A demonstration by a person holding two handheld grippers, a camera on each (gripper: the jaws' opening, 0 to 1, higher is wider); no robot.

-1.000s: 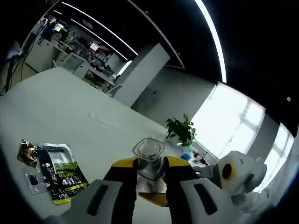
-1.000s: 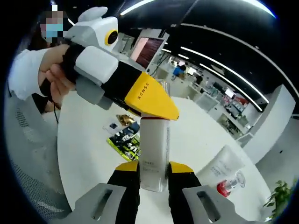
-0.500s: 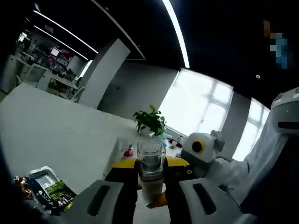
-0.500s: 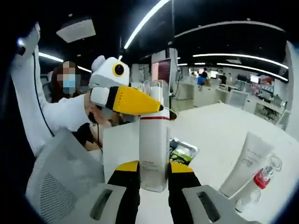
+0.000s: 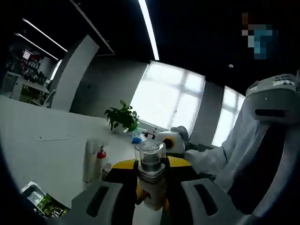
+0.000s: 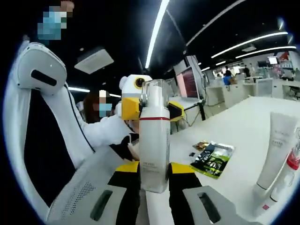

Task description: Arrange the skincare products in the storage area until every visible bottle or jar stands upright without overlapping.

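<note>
Bottle [image 6: 154, 140] clamped btwn right hand-held gripper [image 6: 153, 174] jaws.

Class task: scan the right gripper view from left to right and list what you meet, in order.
white chair back → person's white sleeve → tall white pump bottle held between the right gripper → green sachets on the white table → white tube
</note>
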